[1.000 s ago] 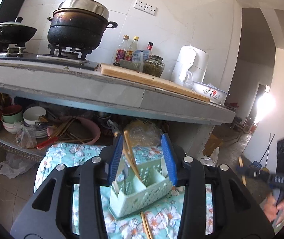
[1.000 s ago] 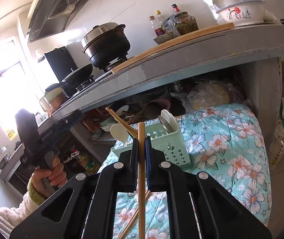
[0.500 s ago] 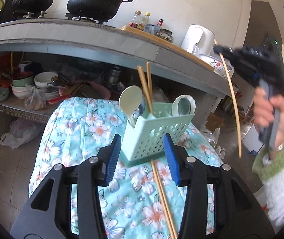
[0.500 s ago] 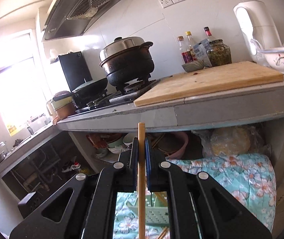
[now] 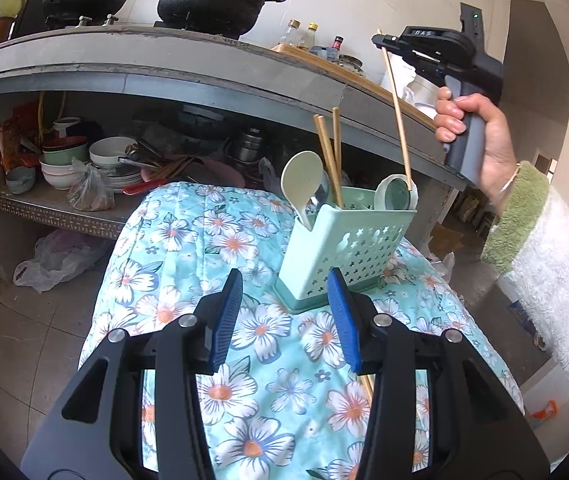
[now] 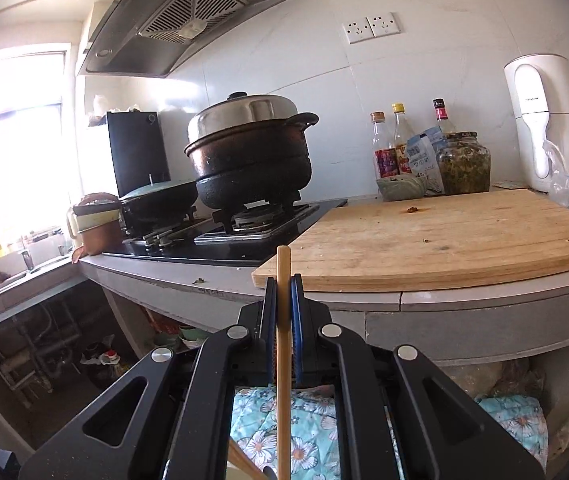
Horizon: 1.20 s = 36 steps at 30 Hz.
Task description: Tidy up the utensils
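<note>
The right gripper [image 5: 382,42] is clenched on a single chopstick [image 5: 398,120], gripping it near its upper end. The chopstick's long axis runs nearly upright, tilted slightly, its lower tip pointing down toward about 5 o'clock and reaching the right-hand compartment of the utensil holder [image 5: 348,252], by a ladle bowl [image 5: 396,198] that leans there. In the right wrist view the same chopstick [image 6: 283,360] stands straight between the closed jaws. The person's hand [image 5: 480,140] grips the handle.

The left gripper [image 5: 284,312] hovers with its jaws apart and nothing between them, low over the flowered cloth [image 5: 188,248]. The holder stands at its 12 o'clock. Two chopsticks [image 5: 330,156] and a pale spoon [image 5: 302,184] stand in the holder's left part, pointing upward. Another chopstick [image 5: 366,386] lies on the cloth beside the left gripper's right finger.
</note>
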{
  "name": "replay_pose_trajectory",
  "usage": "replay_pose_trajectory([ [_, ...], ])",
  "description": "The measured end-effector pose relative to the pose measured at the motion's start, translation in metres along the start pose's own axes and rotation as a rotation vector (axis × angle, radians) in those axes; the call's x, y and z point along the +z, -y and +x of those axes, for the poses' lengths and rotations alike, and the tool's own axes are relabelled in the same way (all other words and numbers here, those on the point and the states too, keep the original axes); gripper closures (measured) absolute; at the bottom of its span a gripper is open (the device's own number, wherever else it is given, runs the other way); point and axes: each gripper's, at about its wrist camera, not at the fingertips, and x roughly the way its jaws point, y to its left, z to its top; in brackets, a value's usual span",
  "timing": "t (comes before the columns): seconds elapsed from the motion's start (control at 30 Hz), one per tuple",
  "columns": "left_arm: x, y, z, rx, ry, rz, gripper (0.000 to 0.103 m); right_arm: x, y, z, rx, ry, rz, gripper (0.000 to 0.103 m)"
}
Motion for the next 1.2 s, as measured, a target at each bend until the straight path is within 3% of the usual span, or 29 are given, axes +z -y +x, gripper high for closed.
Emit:
replay_pose_trajectory([
  [0.33,-0.004,-0.020,0.008,0.005,-0.009,-0.037,0.061,-0.045,0.016,0.053,-0.077,-0.104,-0.030,0.096],
  [0.63,-0.003,-0.021,0.010,-0.004,-0.015,-0.043,0.061,-0.069,0.020,0.047,-0.104,-0.174,-0.073,0.096],
  [0.77,-0.003,-0.016,0.009,-0.011,-0.016,-0.034,0.061,-0.073,0.022,0.033,-0.112,-0.215,-0.061,0.090],
  [0.83,-0.004,-0.013,0.009,-0.013,-0.022,-0.030,0.061,-0.073,0.024,0.018,-0.118,-0.210,-0.040,0.063],
  [0.87,-0.004,-0.012,0.009,-0.012,-0.025,-0.028,0.061,-0.073,0.024,0.009,-0.113,-0.199,-0.030,0.059],
  [1.07,-0.010,-0.004,0.010,-0.015,-0.056,-0.019,0.061,-0.078,0.019,-0.060,-0.081,-0.166,0.032,0.055],
  [1.2,-0.018,0.001,0.016,-0.024,-0.104,-0.014,0.061,-0.110,0.018,-0.098,-0.020,-0.254,0.132,0.054],
])
